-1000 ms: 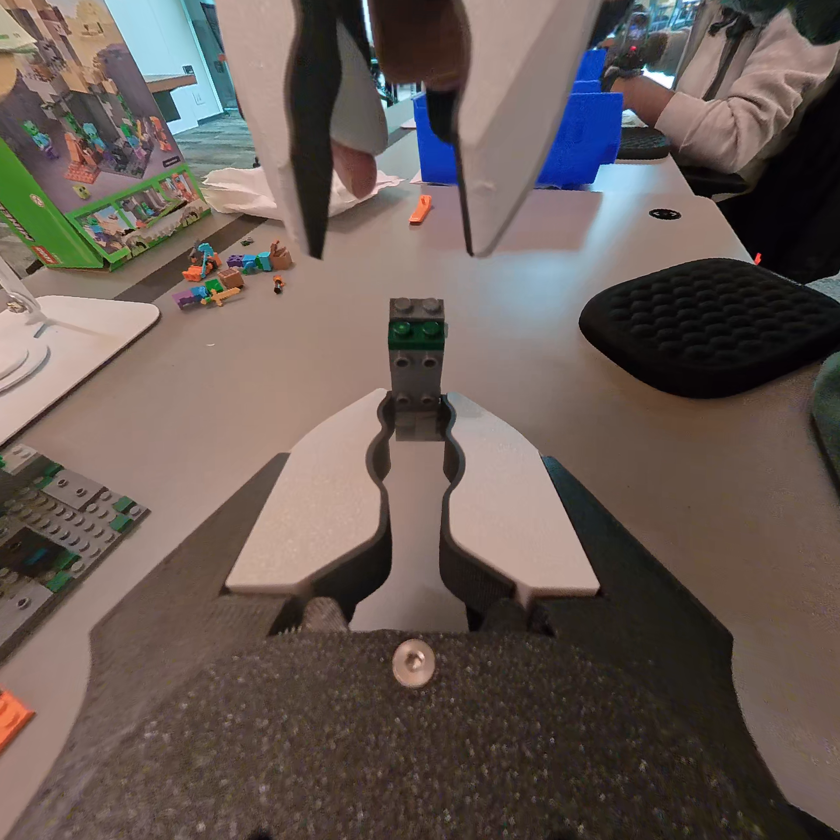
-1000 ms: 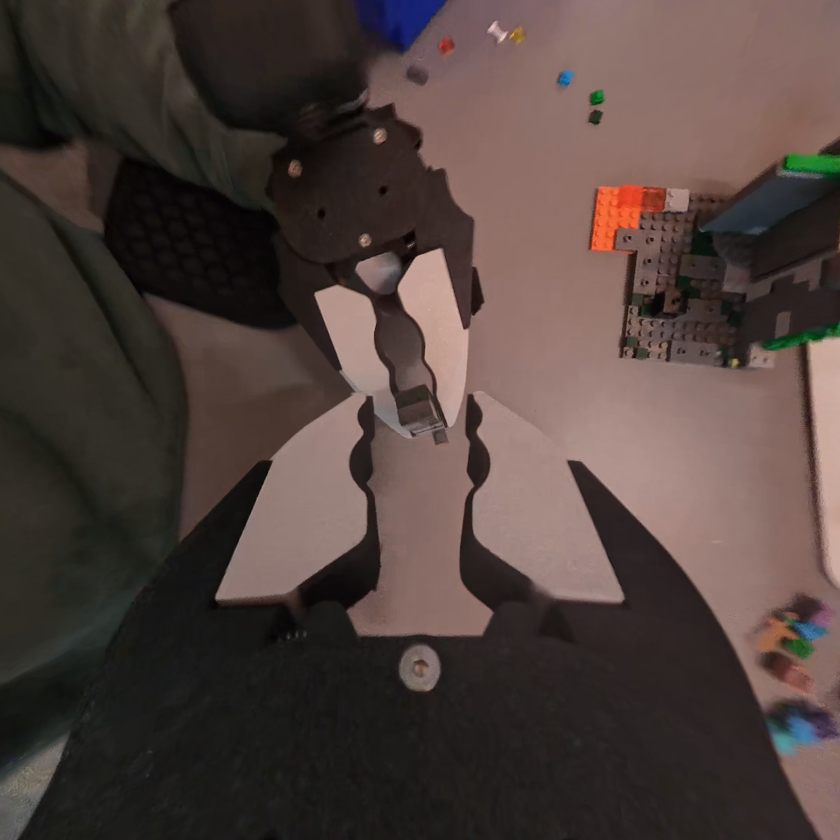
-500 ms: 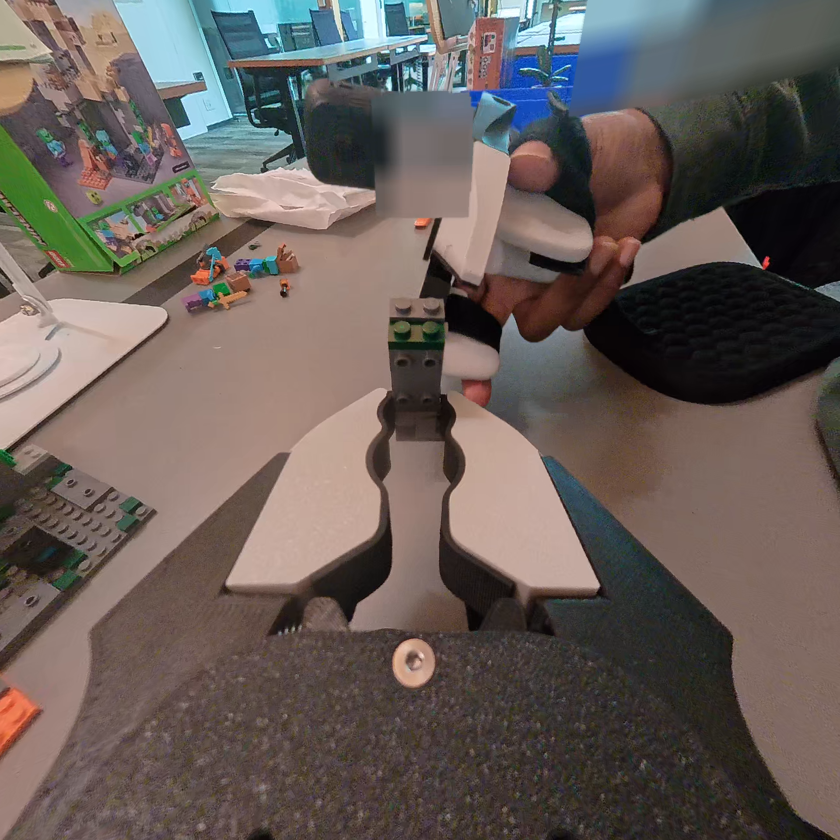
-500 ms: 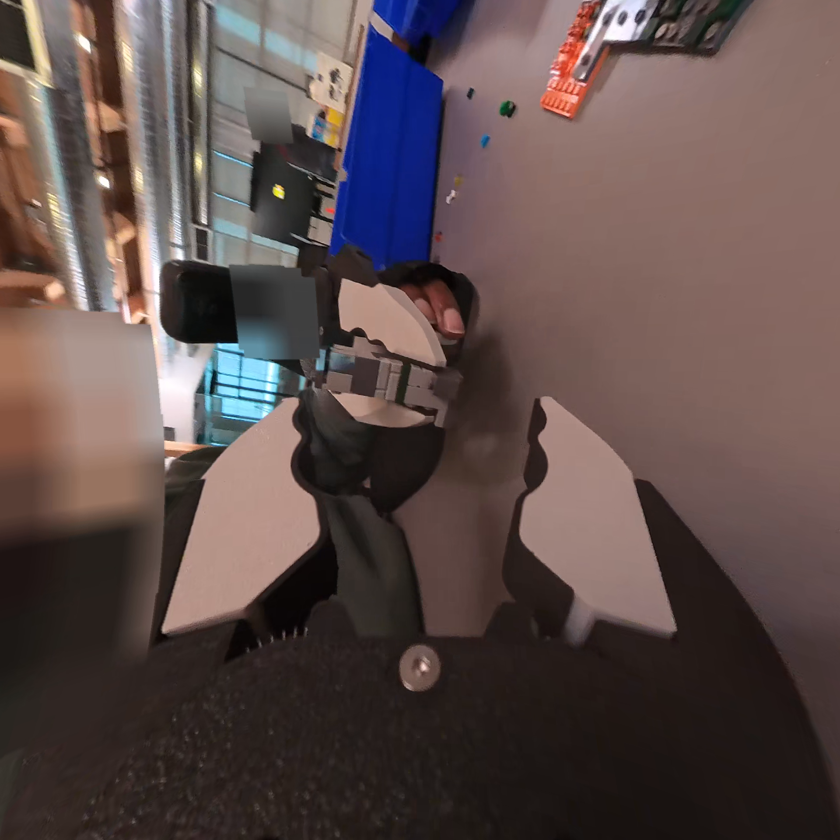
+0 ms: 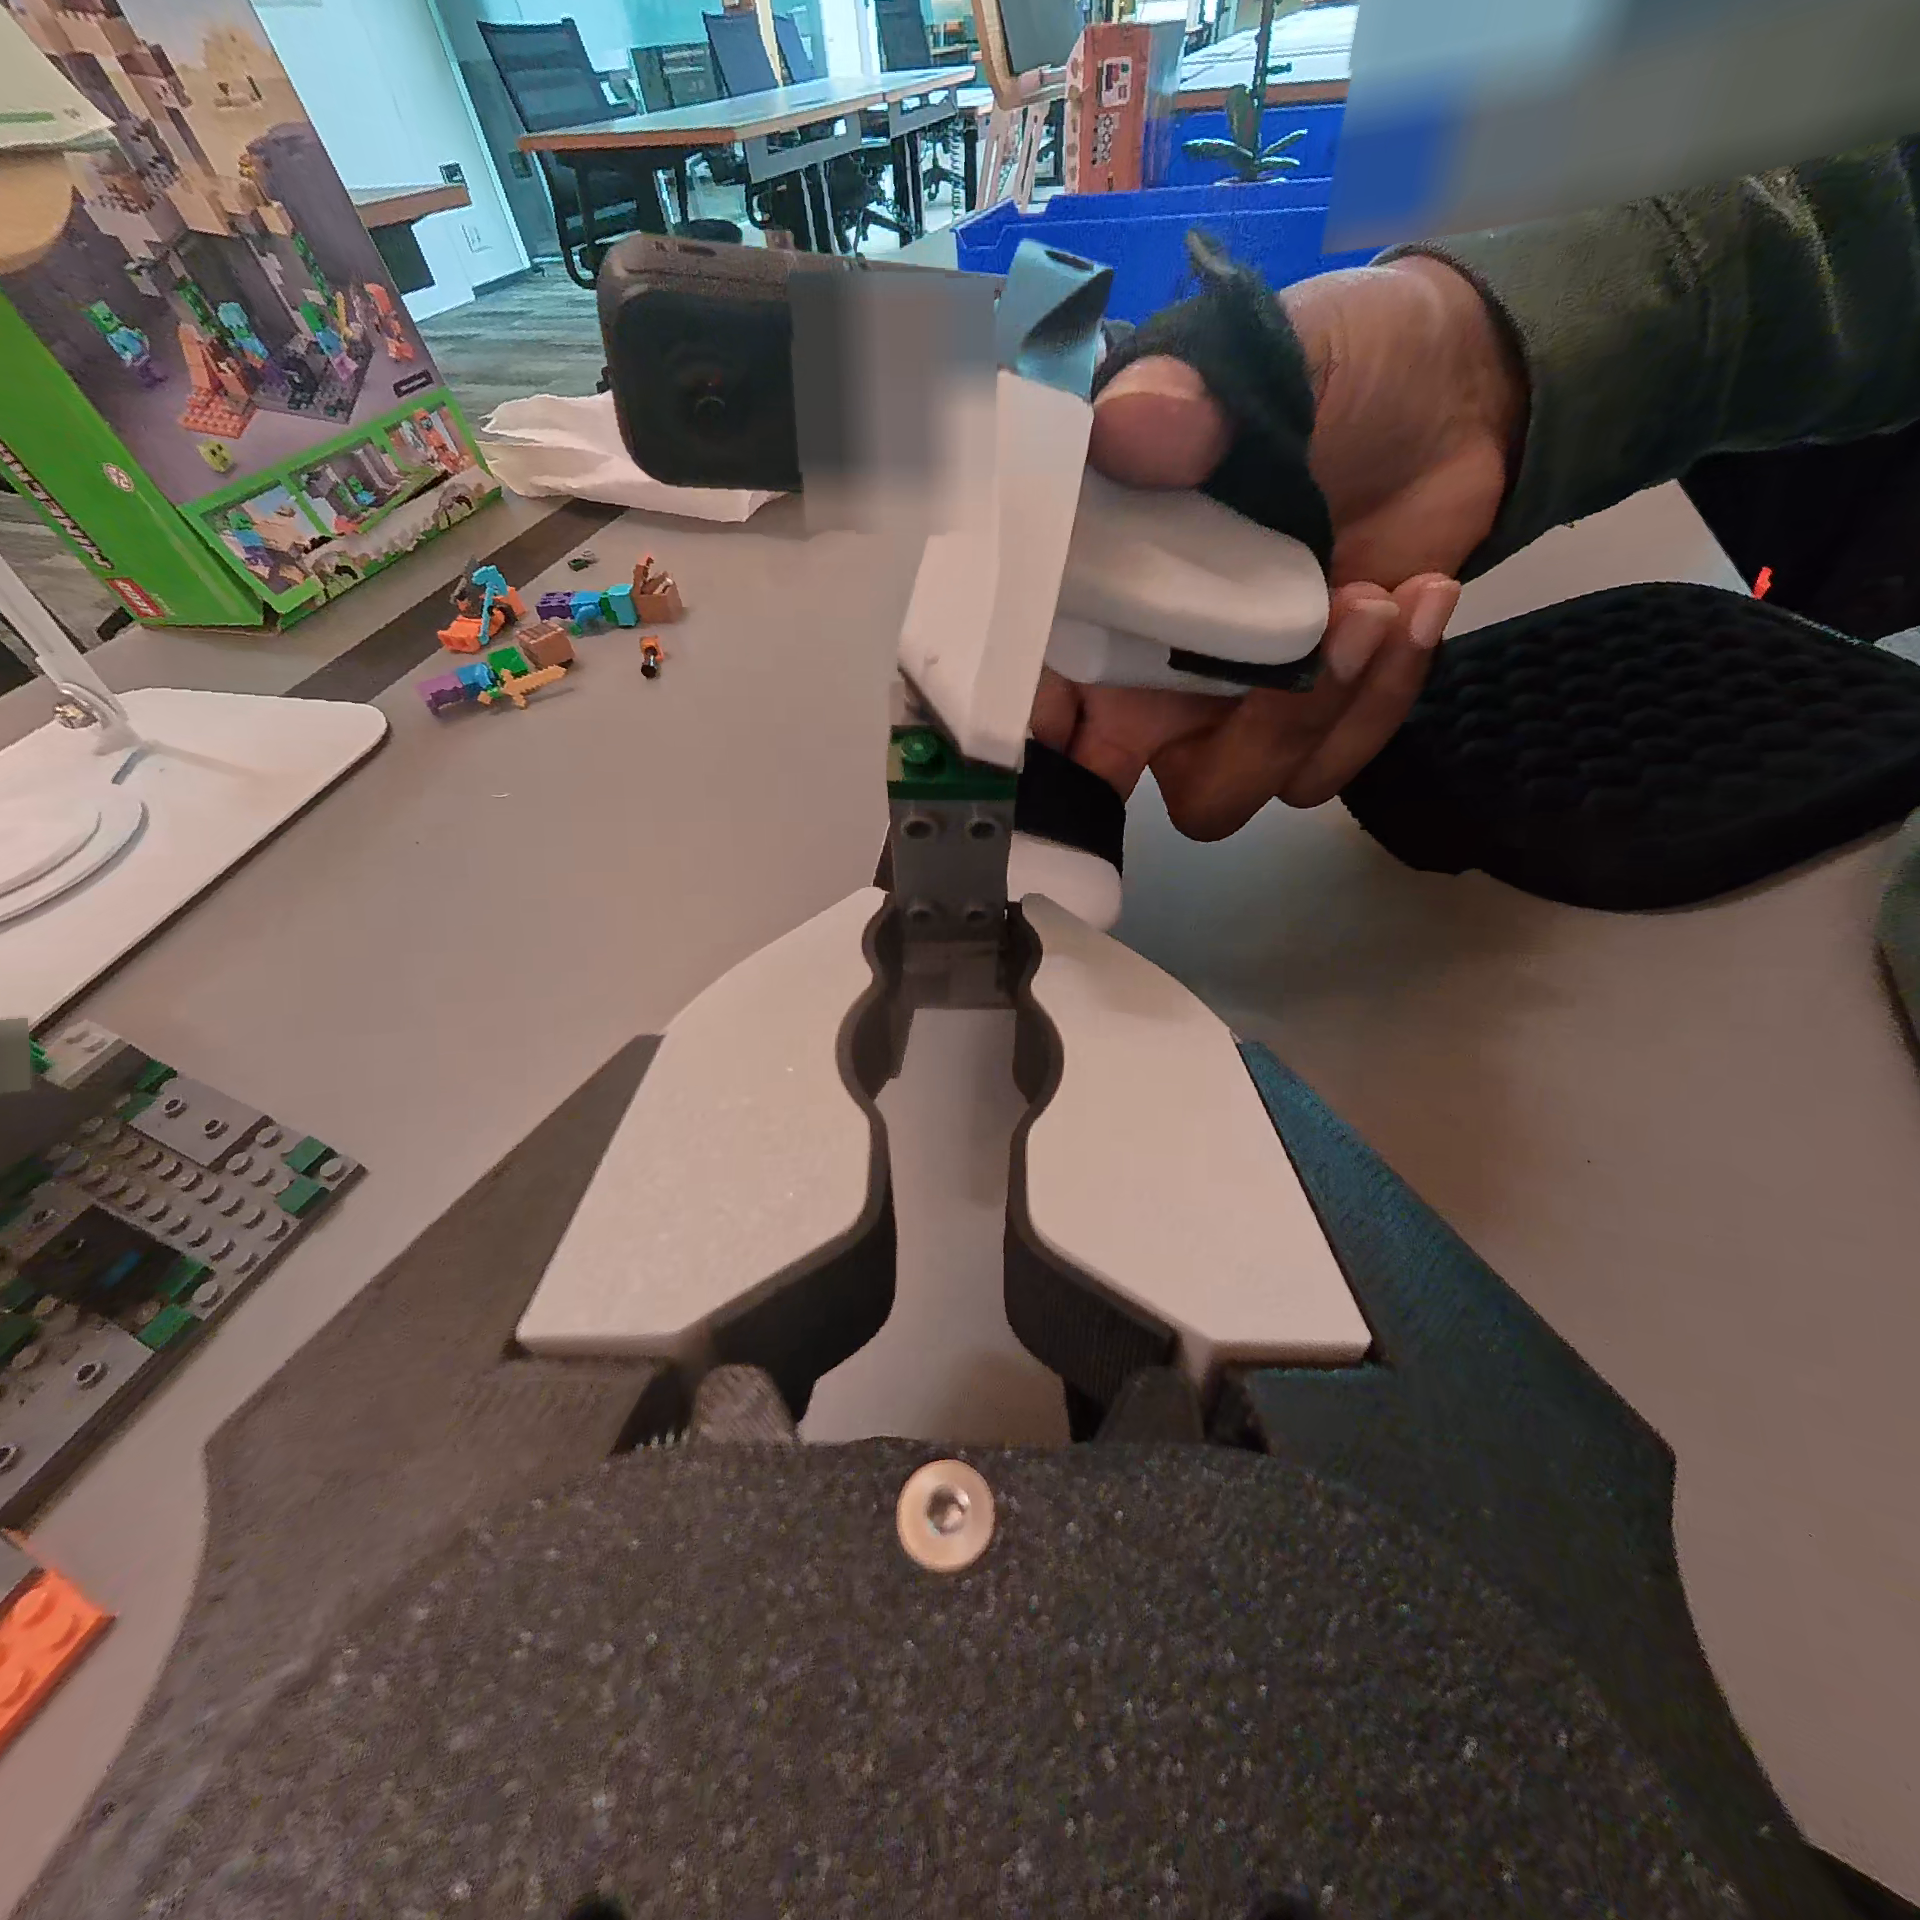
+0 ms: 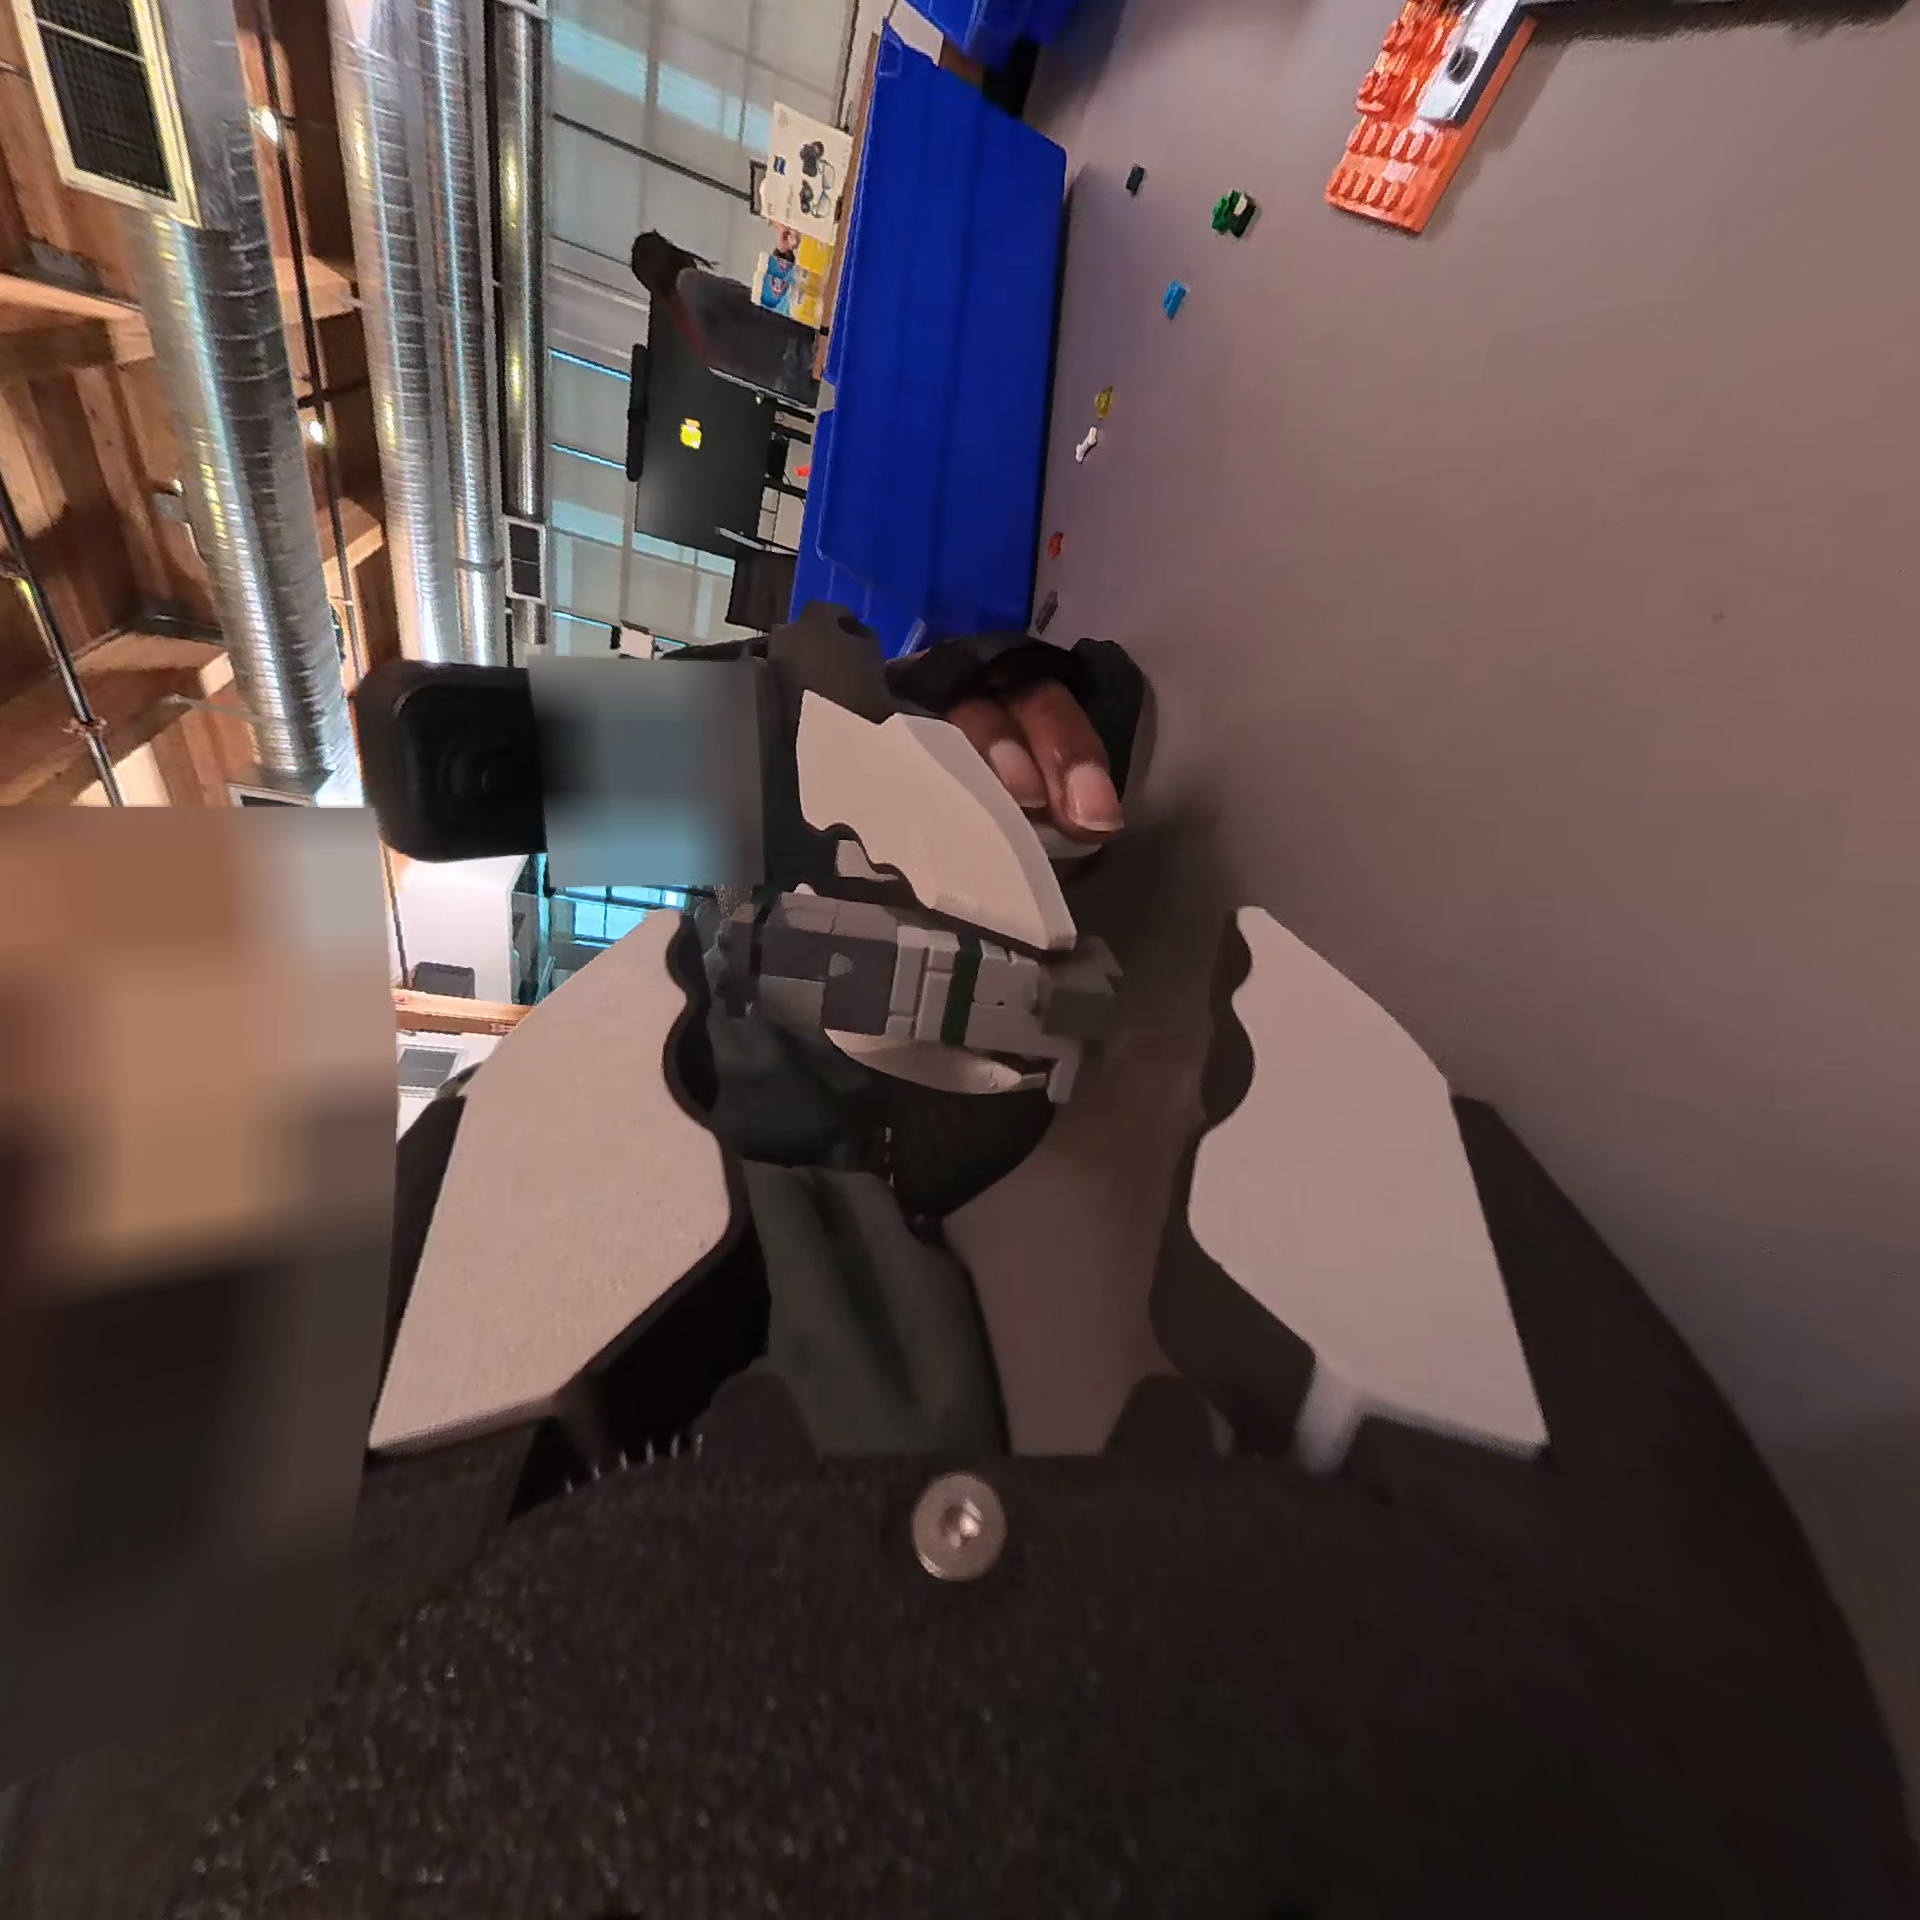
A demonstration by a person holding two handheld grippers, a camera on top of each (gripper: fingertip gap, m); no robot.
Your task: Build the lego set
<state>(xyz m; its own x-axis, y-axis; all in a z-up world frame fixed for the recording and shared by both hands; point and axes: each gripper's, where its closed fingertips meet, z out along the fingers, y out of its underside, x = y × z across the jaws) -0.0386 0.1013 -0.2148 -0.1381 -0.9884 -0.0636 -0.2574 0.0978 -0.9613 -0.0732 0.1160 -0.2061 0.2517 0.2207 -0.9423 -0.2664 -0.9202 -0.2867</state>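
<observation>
Gripping the little grey brick stack (image 5: 951, 873) by its base, the left tongs (image 5: 951, 940) hold it upright above the bench (image 5: 623, 883). Right tongs (image 6: 961, 997) are spread wide open around the stack's far end, one finger (image 5: 987, 634) touching its green top, nothing pinched.

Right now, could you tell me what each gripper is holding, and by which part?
The left gripper clamps the grey-green brick stack by its bottom end. The right gripper is open around the stack, holding nothing.
</observation>
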